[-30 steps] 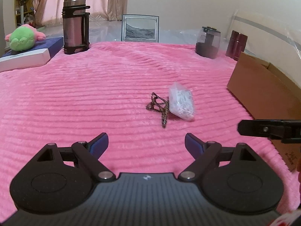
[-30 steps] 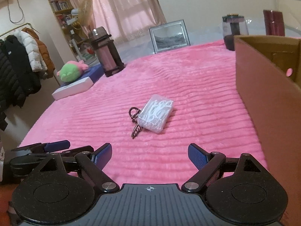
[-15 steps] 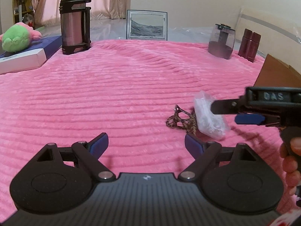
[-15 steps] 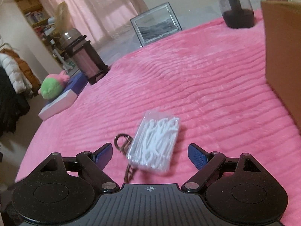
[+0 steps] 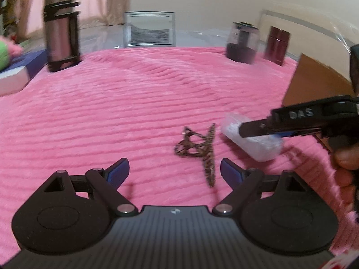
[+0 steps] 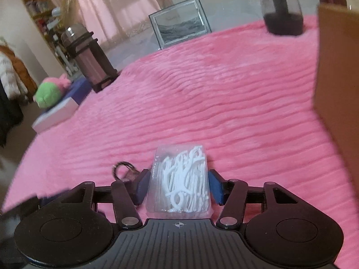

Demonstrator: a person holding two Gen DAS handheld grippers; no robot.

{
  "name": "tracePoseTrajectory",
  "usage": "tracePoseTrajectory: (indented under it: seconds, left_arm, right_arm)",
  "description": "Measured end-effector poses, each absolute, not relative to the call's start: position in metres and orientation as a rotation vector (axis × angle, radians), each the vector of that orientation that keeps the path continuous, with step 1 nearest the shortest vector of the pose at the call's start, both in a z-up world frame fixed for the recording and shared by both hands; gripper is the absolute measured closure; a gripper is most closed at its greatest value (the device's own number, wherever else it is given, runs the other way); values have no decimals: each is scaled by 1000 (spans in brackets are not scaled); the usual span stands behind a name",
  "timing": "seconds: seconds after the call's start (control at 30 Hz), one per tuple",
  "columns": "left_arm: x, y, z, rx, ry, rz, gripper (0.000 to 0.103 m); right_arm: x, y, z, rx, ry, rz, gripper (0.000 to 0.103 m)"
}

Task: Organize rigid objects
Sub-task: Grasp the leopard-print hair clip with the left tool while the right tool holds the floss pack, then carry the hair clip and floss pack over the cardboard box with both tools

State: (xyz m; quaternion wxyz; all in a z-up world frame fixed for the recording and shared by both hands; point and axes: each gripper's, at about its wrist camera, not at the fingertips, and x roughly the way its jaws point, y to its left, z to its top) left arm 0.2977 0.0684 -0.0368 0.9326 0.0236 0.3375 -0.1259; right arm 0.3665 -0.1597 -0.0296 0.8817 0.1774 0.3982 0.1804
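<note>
A clear plastic box of white floss picks (image 6: 181, 179) lies on the pink blanket (image 6: 213, 103) between the blue pads of my right gripper (image 6: 178, 187), which is shut on its sides. In the left wrist view the box (image 5: 253, 139) sits under the right gripper's finger (image 5: 258, 130). A brown patterned hair claw (image 5: 199, 150) lies just left of the box; it shows partly in the right wrist view (image 6: 123, 168). My left gripper (image 5: 174, 171) is open and empty, hovering just before the hair claw.
A cardboard box (image 6: 338, 85) stands at the right edge. At the back are a steel thermos (image 5: 61, 29), a framed picture (image 5: 149, 30), a dark jar (image 5: 242, 42) and a maroon container (image 5: 277, 42). A green plush (image 6: 50, 92) on a book lies far left.
My right gripper moved down and forward over the floss box and closed on it. My left gripper shifted toward the hair claw and stays open.
</note>
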Motion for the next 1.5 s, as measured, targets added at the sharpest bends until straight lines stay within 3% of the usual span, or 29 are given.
tracePoseTrajectory:
  seconds: [0.33,0.6,1.0,1.5]
  left_arm:
    - [337,29,-54,179,672,-330,32]
    - [348,20,-65,252,687,-328,66]
    - [298,33,-53,109,728,-297,69]
    - [166,38,-11,-73,720,-239,69]
  right_arm:
    - [332,-176,-40,184,793,357,50]
    - [337,-168,-51,159,793,351,45]
    - [316,-170,-42,130,770,376,49]
    - [194,-202,0,158,742,405,49]
